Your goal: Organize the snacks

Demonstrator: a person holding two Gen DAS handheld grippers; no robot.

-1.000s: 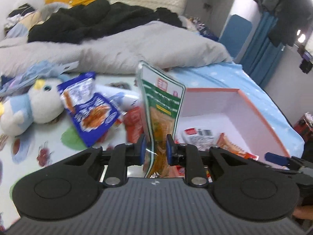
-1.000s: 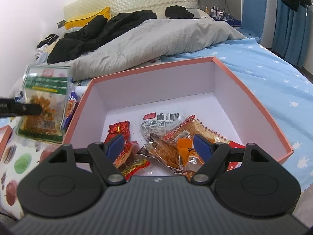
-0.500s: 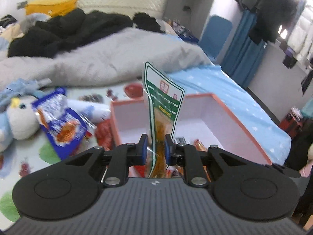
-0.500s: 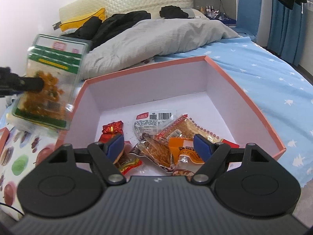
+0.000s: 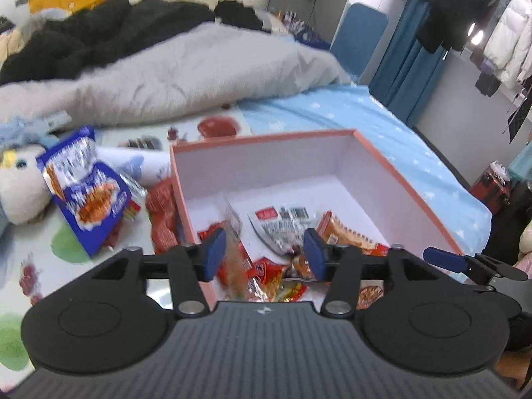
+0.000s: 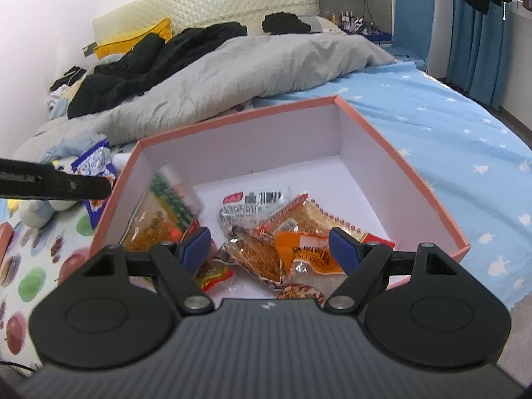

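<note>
Over the pink box (image 5: 407, 183) the left gripper (image 5: 264, 254) hangs with its jaws spread wide and nothing in them, while the green-topped snack bag (image 6: 166, 211) lies tilted against the box's left inner wall. The right gripper (image 6: 271, 246) is likewise wide open and empty above the packets. I judge the best move is lifting the left gripper straight up before swinging toward the blue packet (image 5: 88, 193) outside the box.

Bright daylight, motion blur, fisheye-warped edges.
</note>
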